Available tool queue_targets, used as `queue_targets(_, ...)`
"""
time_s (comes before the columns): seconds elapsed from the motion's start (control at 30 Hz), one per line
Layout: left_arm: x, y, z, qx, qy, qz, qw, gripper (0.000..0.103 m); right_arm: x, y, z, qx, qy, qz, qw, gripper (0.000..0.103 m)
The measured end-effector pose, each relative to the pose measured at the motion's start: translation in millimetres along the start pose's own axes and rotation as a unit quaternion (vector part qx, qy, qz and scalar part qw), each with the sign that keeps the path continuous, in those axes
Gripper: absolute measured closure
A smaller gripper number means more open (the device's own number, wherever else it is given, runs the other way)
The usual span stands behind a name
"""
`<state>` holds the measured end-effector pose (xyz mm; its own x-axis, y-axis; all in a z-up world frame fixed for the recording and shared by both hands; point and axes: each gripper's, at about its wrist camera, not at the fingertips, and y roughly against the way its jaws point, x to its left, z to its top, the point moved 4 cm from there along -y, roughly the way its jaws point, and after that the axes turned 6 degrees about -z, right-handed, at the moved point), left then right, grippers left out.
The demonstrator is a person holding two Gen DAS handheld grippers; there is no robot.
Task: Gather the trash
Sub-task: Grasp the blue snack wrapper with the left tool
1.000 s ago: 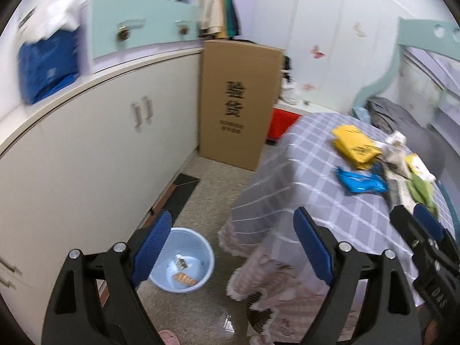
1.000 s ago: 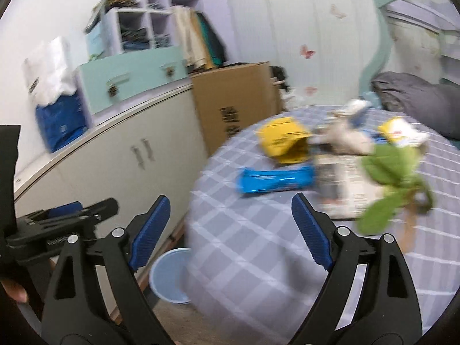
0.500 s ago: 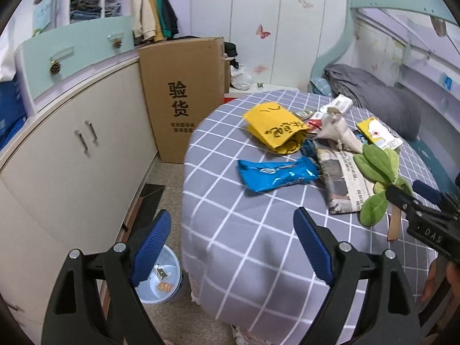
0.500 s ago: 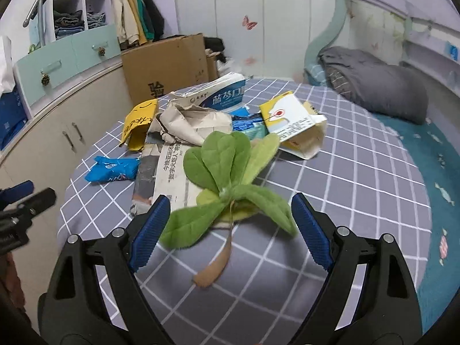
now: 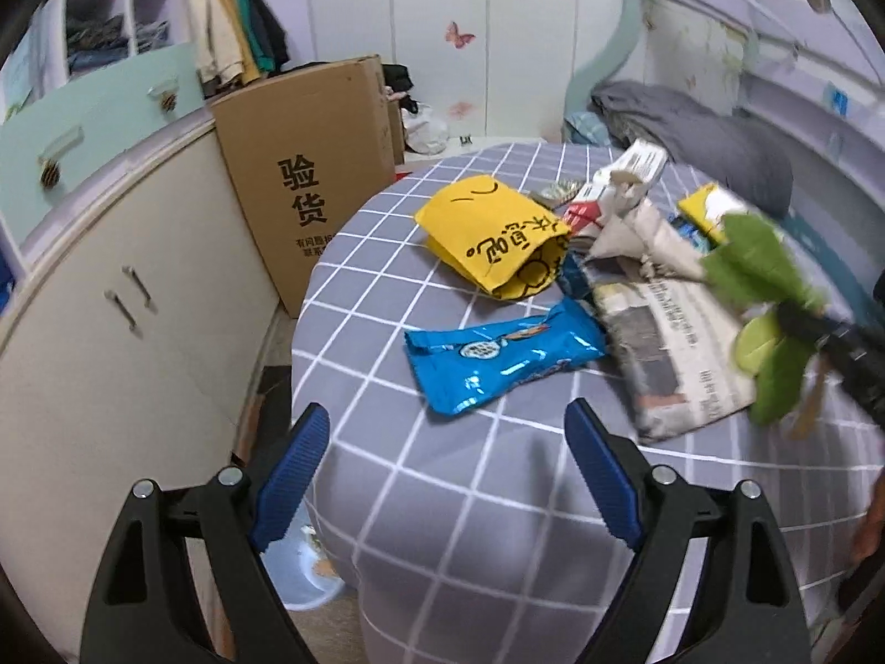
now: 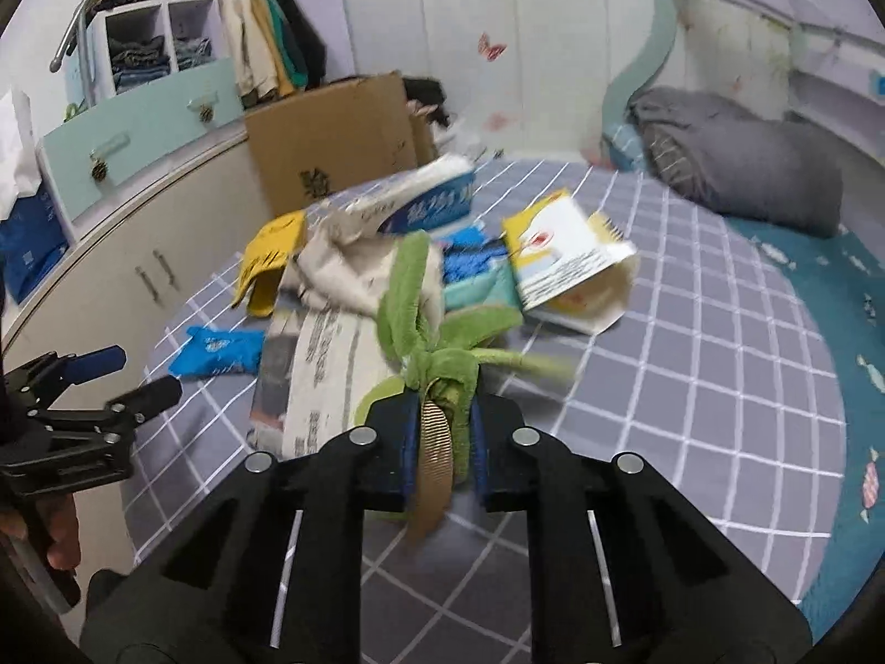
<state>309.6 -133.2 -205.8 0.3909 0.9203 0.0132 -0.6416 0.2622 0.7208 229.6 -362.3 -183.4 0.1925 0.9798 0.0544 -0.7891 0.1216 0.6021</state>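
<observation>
While my right gripper (image 6: pixel 442 437) is closing, its blue pads pinch the leafy green sprig (image 6: pixel 437 332) and its tan stem, just past the near corner of the newspaper (image 6: pixel 326 354). With the newspaper as landmark on the checked tablecloth (image 5: pixel 442 498): blue snack wrapper (image 5: pixel 498 357) just to its left; yellow pouch (image 5: pixel 492 235) beyond that; crumpled paper (image 5: pixel 647 232) at its far end, yellow-and-white carton (image 6: pixel 564 260) beyond its far right. My left gripper (image 5: pixel 442 476) hovers wide open and empty, nearer than the wrapper, above the blue basin (image 5: pixel 301 570) on the floor.
</observation>
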Motion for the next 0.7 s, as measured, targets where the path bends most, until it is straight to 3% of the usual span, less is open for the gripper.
queue_targets(0.33, -24, -39, 20, 0.030, -0.126, 0.007, 0.9915, 0.019, 2, -1, 9, -0.018, -0.009, 0.014, 1.000, 0.088)
queue_targets(0.47, -33, -47, 28, 0.028, -0.130, -0.029, 0.9906, 0.047, 5, 0, 11, -0.020, -0.011, 0.024, 0.999, 0.088)
queue_targets(0.57, -35, -48, 29, 0.024, -0.135, -0.035, 0.9900, 0.051, 9, 1, 12, -0.019, -0.011, 0.034, 0.999, 0.088)
queue_targets(0.63, -36, -47, 29, 0.030, -0.121, -0.073, 0.9896, 0.073, 13, 3, 12, -0.020, -0.011, 0.039, 0.999, 0.088)
queue_targets(0.7, -36, -45, 28, 0.024, -0.108, -0.079, 0.9907, 0.081, 18, 5, 11, -0.019, -0.011, 0.045, 0.999, 0.088)
